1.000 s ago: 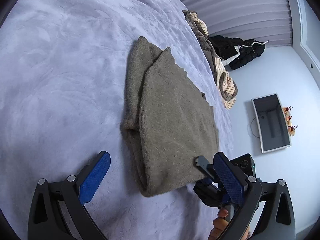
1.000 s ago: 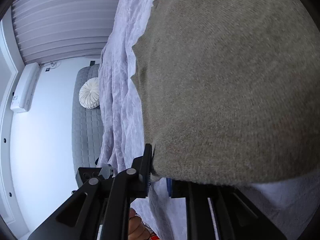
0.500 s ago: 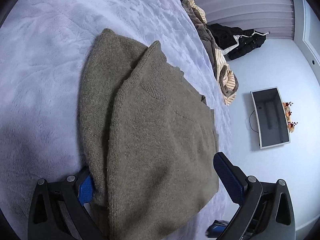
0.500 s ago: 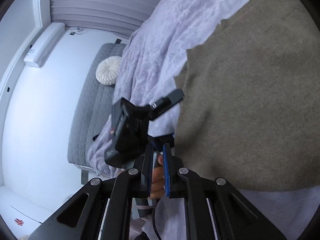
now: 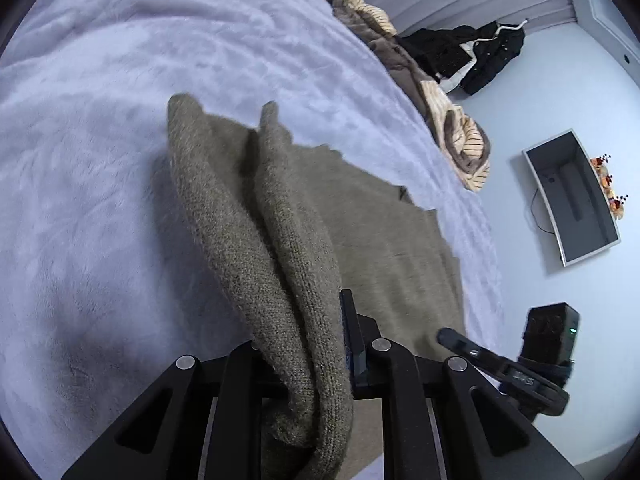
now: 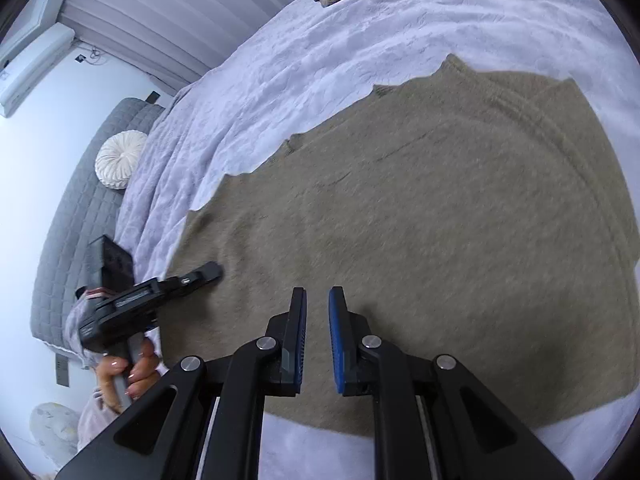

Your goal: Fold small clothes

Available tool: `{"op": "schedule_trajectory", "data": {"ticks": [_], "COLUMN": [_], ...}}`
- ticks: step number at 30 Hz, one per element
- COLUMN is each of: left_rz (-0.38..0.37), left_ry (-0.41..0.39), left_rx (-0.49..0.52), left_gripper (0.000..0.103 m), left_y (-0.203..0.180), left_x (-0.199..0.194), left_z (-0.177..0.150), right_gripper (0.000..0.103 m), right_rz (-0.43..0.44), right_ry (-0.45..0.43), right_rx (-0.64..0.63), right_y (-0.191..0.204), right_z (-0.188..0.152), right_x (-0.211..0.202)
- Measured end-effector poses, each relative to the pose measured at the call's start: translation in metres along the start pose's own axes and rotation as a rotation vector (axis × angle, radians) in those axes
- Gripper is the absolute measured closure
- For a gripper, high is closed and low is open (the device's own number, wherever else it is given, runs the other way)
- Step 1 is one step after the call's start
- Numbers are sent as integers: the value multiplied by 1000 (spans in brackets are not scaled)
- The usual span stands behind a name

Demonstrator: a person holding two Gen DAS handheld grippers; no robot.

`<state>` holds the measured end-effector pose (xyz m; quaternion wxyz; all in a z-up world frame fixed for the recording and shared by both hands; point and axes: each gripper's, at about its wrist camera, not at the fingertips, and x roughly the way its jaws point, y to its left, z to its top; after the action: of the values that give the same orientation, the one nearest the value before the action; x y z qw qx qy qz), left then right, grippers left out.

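An olive-brown knit sweater (image 5: pixel 380 240) lies folded on the lilac bed cover (image 5: pixel 120 160). My left gripper (image 5: pixel 308 312) is closing on the sweater's near folded edge. The thick fold is pinched between its pads and stands up in a ridge. The right gripper's body (image 5: pixel 500 364) shows at the lower right of the left wrist view. In the right wrist view the sweater (image 6: pixel 440 200) spreads flat below my right gripper (image 6: pixel 317 296). Its jaws are nearly shut, with a narrow gap and nothing between them. A hand (image 6: pixel 128 368) holds the left gripper (image 6: pixel 160 288) at the sweater's left edge.
A pile of brown and striped clothes (image 5: pixel 400 60) lies at the far edge of the bed. Beyond it are a black jacket (image 5: pixel 472 56) and a grey screen (image 5: pixel 572 200). A grey quilted headboard with a round white cushion (image 6: pixel 120 158) stands left of the bed.
My left gripper moved up to the sweater's near edge, closed from wide open onto the fold and lifted it. My right gripper let go of the sweater, rose and now points down at it.
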<state>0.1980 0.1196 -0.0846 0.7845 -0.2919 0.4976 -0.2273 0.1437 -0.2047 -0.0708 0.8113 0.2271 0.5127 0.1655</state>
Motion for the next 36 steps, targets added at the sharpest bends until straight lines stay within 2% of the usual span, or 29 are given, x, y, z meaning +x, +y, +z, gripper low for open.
{"op": "schedule_trajectory", "data": {"ticks": [3,4,8,10,14,16,17,19,21,22,24,26,29,31,34,36], "left_rz": [3,-4,-25,-18,-16,19,49,85,119,128,79,14,3,33,104,154], "left_ry": [-19,-19,10,38,132,174,188,187,177,167,142,64,24,-50,-151,-175], "left_rx": [76,99,230,285,352,383,403,431,459,476,487,495,530,522,456,379], "left_gripper": [85,85,85,85,85,85,85,85,83,79,31,18,18,18,18,18], "left_y": [-43,-58,-127,-160,-210,-226,-231,-238,-244,-249,-257,-265,-274,-267,-241,-214], "left_x": [-5,-4,15,37,99,128,141,151,148,146,134,111,89,70,48,43], "left_z": [8,11,13,10,-7,-19,-25,-33,-38,-39,-41,-44,-42,-39,-31,-26], "right_gripper": [91,91,93,93,96,103,103,103,103,103,103,102,102,102,99,98], "right_rz": [-96,-93,-37,16,177,246,285,359,388,392,400,419,413,405,432,495], "right_ry": [85,100,62,59,41,35,30,18,10,8,0,-19,-57,-97,-159,-170], "right_rx": [-23,-16,16,50,187,253,286,343,352,348,348,362,391,416,480,553], "right_y": [-13,-18,-30,-40,-70,-87,-95,-110,-115,-115,-116,-117,-126,-138,-163,-181], "right_z": [7,6,2,1,-4,-8,-11,-15,-16,-16,-15,-14,-12,-13,-14,-13], "right_x": [29,37,32,31,26,26,25,24,22,21,18,15,3,-12,-33,-37]}}
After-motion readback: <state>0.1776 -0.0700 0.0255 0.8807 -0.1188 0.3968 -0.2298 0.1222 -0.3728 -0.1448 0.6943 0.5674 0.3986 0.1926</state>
